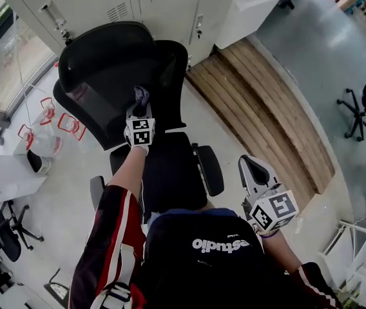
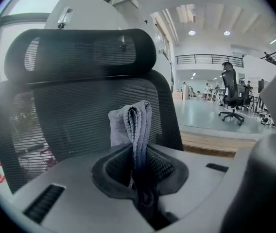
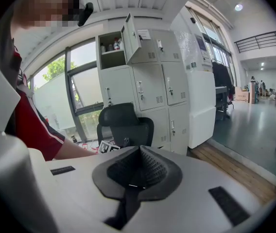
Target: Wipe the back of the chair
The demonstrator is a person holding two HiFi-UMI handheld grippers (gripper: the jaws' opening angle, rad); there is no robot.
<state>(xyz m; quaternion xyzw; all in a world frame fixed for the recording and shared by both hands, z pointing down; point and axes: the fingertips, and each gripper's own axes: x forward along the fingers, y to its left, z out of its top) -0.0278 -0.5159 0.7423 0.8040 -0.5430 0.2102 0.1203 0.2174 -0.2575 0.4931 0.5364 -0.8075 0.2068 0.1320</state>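
Left gripper (image 1: 140, 108) pinches a folded grey cloth (image 2: 130, 125) up at the chair's mesh back (image 1: 102, 76) — right gripper (image 1: 252, 169) hangs beside the seat (image 1: 170, 166), jaws together, empty.

You're standing in an open-plan office. A black mesh chair (image 1: 118, 76) with a headrest is in front of you, backed by a row of grey metal lockers (image 3: 152, 81) next to a tall window (image 3: 87, 96). More swivel chairs (image 2: 232, 93) stand out on the wide grey floor (image 1: 325, 56) beyond a wooden platform (image 1: 267, 108). A railed mezzanine (image 2: 208, 58) runs beneath recessed ceiling lights (image 2: 192, 32).
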